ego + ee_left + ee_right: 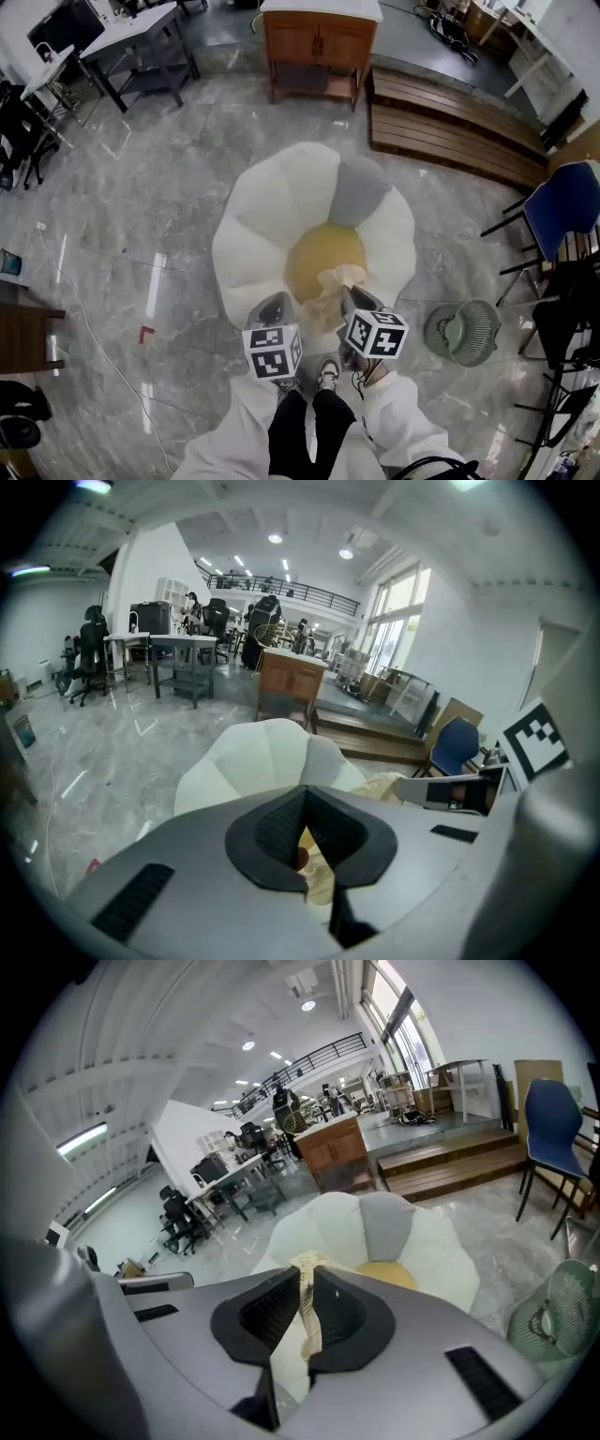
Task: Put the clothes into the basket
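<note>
A cream garment (333, 284) hangs bunched between my two grippers, above the near edge of a flower-shaped floor cushion (272, 216) with white petals, one grey petal and a yellow centre. My left gripper (278, 304) is shut, with a fold of the cream cloth (320, 877) showing in the gap between its jaws. My right gripper (351, 298) is shut on a thin vertical strip of the same cloth (307, 1290). A green slatted basket (463, 331) stands on the floor to the right of the right gripper, apart from it and also seen low at the right edge (555, 1312).
A wooden cabinet (319, 42) and low wooden steps (450, 122) stand beyond the cushion. A blue chair (562, 211) and dark chair frames line the right side. Desks (131, 37) are at the back left. The person's legs and shoes (326, 375) are below the grippers.
</note>
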{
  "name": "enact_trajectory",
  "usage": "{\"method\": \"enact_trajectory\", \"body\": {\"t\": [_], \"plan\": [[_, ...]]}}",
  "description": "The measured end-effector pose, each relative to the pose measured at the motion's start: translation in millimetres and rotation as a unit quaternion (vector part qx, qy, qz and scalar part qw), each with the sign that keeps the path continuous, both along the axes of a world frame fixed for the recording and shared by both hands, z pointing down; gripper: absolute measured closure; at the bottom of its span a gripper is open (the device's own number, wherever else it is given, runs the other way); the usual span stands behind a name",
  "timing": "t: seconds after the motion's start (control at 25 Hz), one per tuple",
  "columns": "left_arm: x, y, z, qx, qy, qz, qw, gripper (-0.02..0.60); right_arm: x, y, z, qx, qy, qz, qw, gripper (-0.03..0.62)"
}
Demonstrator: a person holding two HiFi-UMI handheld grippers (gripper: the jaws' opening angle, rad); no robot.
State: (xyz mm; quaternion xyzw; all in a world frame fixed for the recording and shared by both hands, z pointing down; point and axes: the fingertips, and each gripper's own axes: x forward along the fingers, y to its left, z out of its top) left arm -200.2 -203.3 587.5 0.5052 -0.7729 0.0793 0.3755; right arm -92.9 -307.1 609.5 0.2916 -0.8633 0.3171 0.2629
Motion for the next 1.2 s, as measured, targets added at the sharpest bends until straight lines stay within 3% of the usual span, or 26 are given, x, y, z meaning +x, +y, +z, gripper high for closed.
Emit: {"method": "enact_trajectory", "body": {"t": [0.28,0.56,0.8,1.2], "plan": [[19,28,-56,0.011,0.004,0.046,0.9989,0.583,15,32,-65,0.005,-0.003,0.013,1.000,0.540],[11,37,-83,0.026,0.008,0.080,0.9964,0.583,17,49,-106,0.030,-0.009,0.035,0.999,0.540],[17,12,-111,0.045,0.002,0.113,0.9925,0.583,29,46,-134,0.047,-0.010,0.058,0.997,0.540],[71,-42,-127,0.054,-0.011,0.178,0.9826,0.583,81,14,-154,0.063,-0.011,0.105,0.992,0.540]]}}
